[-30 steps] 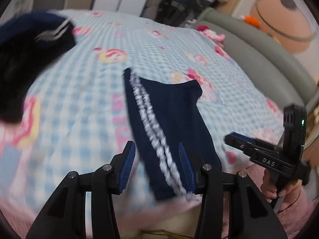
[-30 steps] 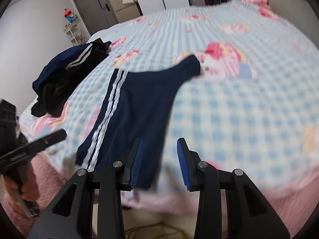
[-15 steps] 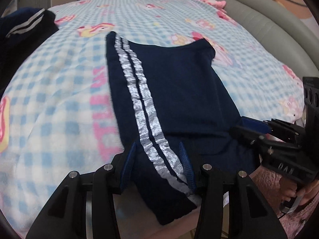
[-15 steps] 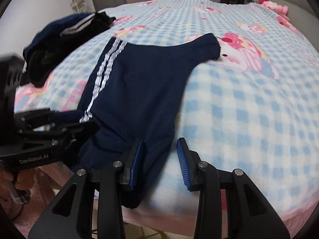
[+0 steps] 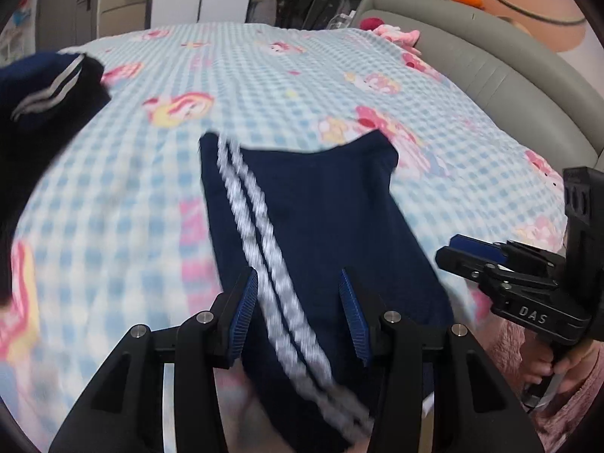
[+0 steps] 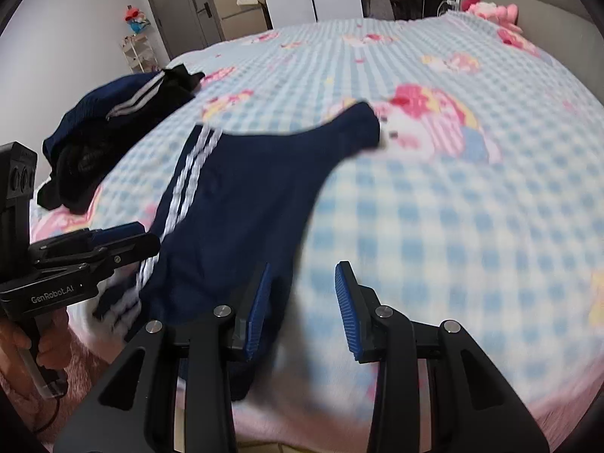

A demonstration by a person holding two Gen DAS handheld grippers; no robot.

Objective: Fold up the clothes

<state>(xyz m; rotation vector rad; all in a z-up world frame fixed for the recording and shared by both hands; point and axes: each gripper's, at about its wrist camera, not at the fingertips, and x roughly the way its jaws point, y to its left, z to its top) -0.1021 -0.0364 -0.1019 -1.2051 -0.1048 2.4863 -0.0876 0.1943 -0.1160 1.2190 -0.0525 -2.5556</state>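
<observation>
At the far left of the bed [image 6: 434, 226], a heap [image 6: 113, 128] of dark clothes, one piece with white stripes, lies on the blue checked blanket near the edge, well apart from the rest. Next comes the left gripper [image 5: 298, 313]: its jaws stand wide apart and hold nothing, hovering over the near end of the navy shorts [image 5: 321, 226], with the two white stripes running between the blue pads [image 5: 241, 313]. In the right wrist view this gripper shows at the left edge, held by a hand [image 6: 22, 343], its tip beside the striped side of the shorts. The shorts lie spread flat on the blanket, striped side to the left, the far end reaching toward a pink cartoon print, the near end hanging a little over the bed's edge; whether the left pads touch the cloth I cannot tell. To the right, the right gripper [image 6: 302, 302] is also wide open and empty, its left pad over the plain edge of the shorts, its right pad over bare blanket. A grey headboard [image 5: 490, 71] curves along the right side.
</observation>
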